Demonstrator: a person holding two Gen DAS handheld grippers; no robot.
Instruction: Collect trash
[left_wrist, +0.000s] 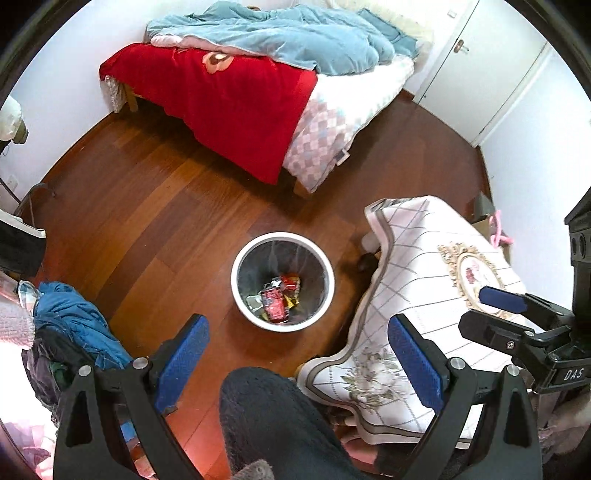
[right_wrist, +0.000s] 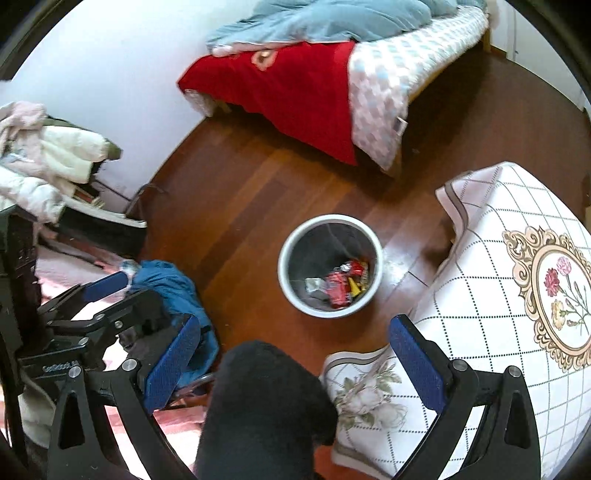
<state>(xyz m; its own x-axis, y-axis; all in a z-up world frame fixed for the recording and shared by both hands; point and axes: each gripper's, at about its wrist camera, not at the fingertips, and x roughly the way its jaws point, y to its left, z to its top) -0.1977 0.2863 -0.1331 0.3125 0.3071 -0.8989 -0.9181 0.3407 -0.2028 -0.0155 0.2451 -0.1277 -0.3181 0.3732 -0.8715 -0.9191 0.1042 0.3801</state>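
Observation:
A white-rimmed waste bin (left_wrist: 235, 277) (right_wrist: 282, 266) with a dark liner stands on the wooden floor. Inside lie red, yellow and silver snack wrappers (left_wrist: 275, 301) (right_wrist: 340, 286). My left gripper (left_wrist: 299, 347) hangs open above the floor just in front of the bin, nothing between its blue pads. My right gripper (right_wrist: 295, 347) is likewise open and empty, held near the bin's front side. Each gripper shows in the other's view: the right one (left_wrist: 493, 314) over the table, the left one (right_wrist: 122, 295) above the clothes.
A person's dark-clad knee (left_wrist: 273, 417) (right_wrist: 266, 398) fills the bottom centre. A table with a checked floral cloth (left_wrist: 424, 266) (right_wrist: 498, 295) stands right of the bin. A bed with a red blanket (left_wrist: 229, 96) lies beyond. Piled clothes (left_wrist: 70, 325) (right_wrist: 173, 284) sit left.

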